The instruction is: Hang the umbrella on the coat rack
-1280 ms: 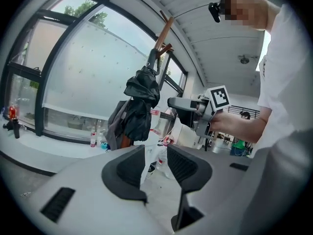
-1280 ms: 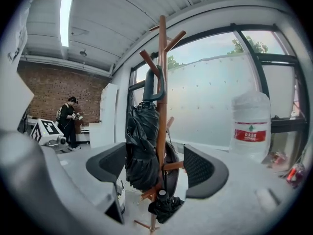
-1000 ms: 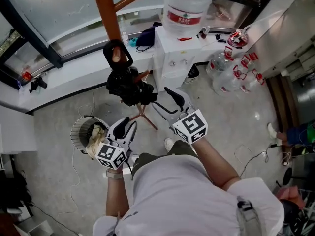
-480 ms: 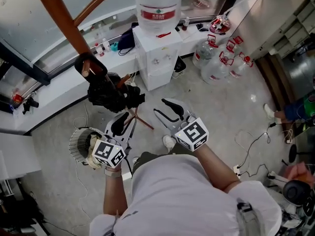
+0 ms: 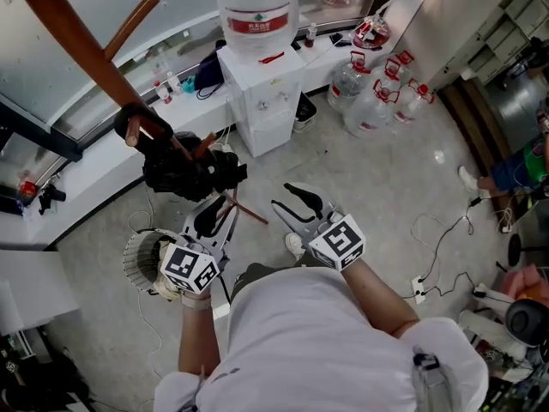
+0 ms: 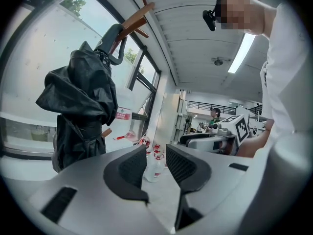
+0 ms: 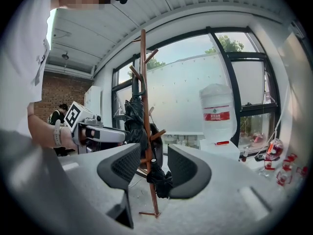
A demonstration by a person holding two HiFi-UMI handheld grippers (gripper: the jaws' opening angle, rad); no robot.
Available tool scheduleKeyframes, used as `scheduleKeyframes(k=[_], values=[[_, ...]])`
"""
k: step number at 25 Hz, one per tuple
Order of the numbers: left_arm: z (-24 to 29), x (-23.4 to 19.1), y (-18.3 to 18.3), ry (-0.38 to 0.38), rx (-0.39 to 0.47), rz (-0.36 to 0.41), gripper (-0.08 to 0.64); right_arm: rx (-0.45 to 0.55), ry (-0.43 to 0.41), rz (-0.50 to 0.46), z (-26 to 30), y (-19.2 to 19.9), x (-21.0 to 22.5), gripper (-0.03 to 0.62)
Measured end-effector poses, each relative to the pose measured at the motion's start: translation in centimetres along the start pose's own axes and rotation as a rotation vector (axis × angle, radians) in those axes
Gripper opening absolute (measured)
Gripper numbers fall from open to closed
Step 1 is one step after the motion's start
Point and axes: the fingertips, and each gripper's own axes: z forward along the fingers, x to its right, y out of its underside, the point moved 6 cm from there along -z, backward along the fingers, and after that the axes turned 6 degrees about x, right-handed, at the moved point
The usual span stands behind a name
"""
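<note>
Hanging by its hooked handle from a peg of the coat rack (image 5: 77,37), the black umbrella (image 5: 184,174) dangles against the pole. The left gripper (image 5: 216,206) is clenched on nothing. Just beside it, the right gripper (image 5: 287,198) has just closed its jaws, also empty.

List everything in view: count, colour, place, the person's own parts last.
umbrella: one, black, hung by its handle on the coat rack
coat rack: one, brown, by the window
water dispenser: one, white, bottle on top, against the sill
water jugs: several, clear with red handles, floor beside the dispenser
bin: one, wire, floor near the rack
left claw: one, grey, shut, empty
right claw: one, grey, just closed, empty
</note>
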Motion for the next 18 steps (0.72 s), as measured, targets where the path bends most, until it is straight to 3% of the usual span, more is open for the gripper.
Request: scheduleKeyframes(k=[18], values=[[-0.8,0.7,1.3,-0.009,-0.017,-0.019,0.110,0.018,-0.028,0.030,-0.4,0.9,-0.4,0.176]])
